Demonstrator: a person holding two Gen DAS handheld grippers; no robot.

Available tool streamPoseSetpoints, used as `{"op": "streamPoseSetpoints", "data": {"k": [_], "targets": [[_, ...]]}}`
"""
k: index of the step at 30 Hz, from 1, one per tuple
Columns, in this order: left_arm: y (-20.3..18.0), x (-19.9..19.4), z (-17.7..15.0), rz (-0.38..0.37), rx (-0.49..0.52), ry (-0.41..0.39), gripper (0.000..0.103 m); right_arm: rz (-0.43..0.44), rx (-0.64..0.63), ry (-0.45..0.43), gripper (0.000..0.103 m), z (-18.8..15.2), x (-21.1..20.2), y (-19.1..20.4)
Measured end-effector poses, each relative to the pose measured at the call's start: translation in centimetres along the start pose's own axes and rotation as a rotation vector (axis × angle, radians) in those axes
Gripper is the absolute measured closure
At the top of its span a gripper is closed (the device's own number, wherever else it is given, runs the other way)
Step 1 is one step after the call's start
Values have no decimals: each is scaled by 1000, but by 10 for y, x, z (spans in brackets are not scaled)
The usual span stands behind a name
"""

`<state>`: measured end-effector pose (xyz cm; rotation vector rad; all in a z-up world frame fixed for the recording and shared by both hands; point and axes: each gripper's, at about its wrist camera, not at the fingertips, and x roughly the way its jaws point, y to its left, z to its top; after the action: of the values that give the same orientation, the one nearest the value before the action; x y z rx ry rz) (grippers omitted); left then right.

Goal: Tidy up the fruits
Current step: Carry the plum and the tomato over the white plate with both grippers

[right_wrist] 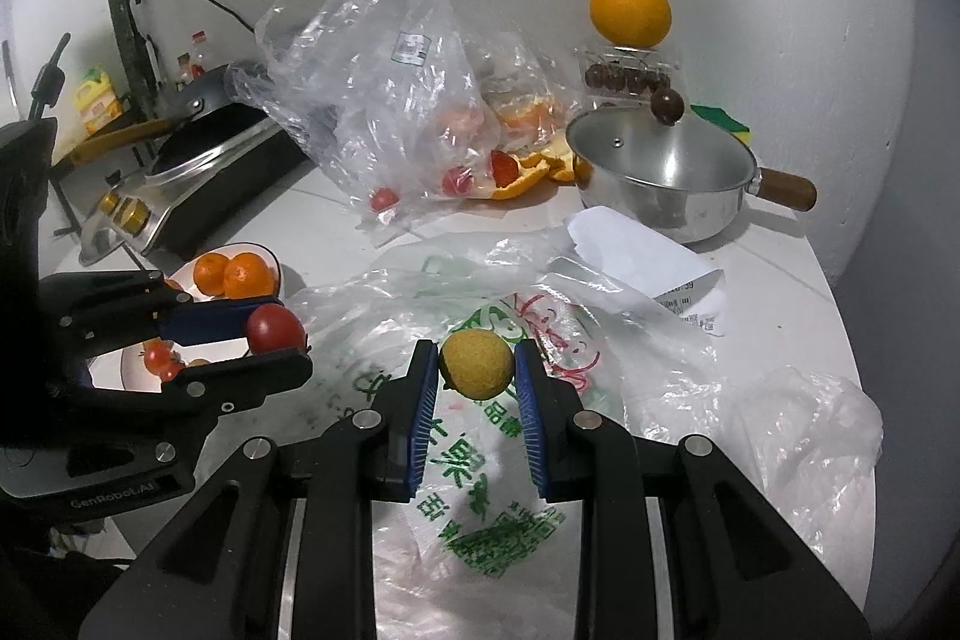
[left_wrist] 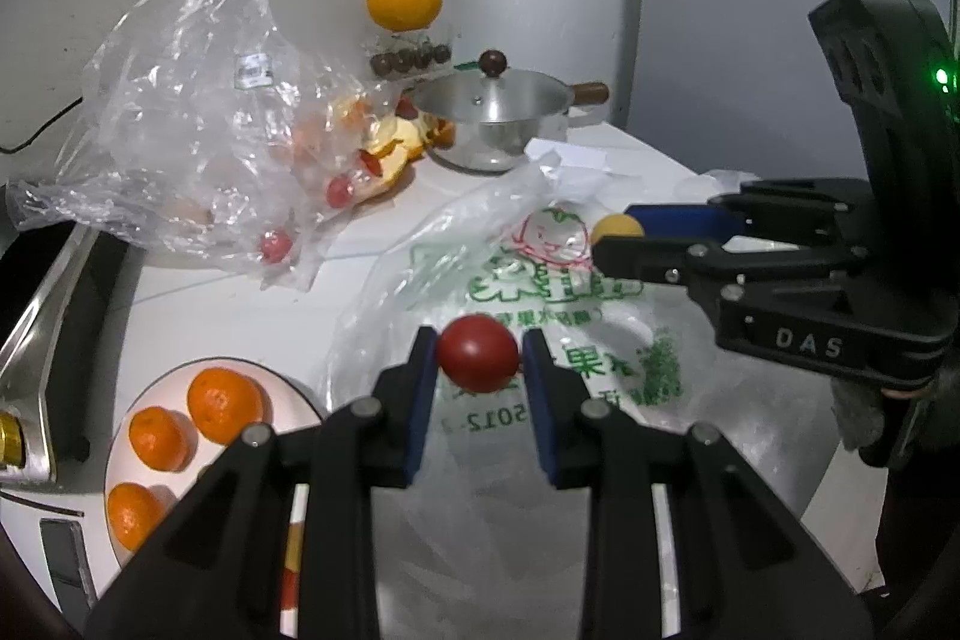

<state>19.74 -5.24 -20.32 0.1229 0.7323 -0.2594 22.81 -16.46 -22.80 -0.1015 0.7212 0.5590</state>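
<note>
White counter [right_wrist: 798, 268] cluttered, grey wall — left hand-held gripper [left_wrist: 478, 361] pinching tomato [left_wrist: 477, 353], right [right_wrist: 477, 363] yellow fruit [right_wrist: 477, 363].

Fruit spread over a cluttered counter
Plate [left_wrist: 300, 394] of tangerines [left_wrist: 225, 403] left of printed bag [left_wrist: 540, 292]; saucepan [left_wrist: 498, 118] behind it

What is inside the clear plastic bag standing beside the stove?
The clear plastic bag shows several small red tomatoes low down, and orange fruit blurred by the film. Its crumpled folds cover the rest, so a full count is not possible.
</note>
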Motion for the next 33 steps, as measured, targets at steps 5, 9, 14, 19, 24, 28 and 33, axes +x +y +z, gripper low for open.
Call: {"op": "streamPoseSetpoints", "data": {"k": [5,9,14,19,24,28,33], "targets": [[-2,-10,-3,-5,1,-11,74,-4,-6,-6,75,0,-6,6],[-1,-18,-5,-6,-1,-21,74,-8,-14,-11,75,0,-12,13],[1,-29,-10,-4,-6,-33,74,-11,-22,-15,75,0,-17,22],[6,-38,-16,-5,-19,-40,74,-12,-35,-17,75,0,-22,33],[12,-47,-23,-2,-33,-50,74,-9,-49,-19,75,1,-25,46],[20,-54,-29,-1,-45,-57,74,-11,-61,-17,75,1,-26,55],[33,-59,-37,10,-65,-56,74,-8,-76,-9,75,1,-23,68]]}}
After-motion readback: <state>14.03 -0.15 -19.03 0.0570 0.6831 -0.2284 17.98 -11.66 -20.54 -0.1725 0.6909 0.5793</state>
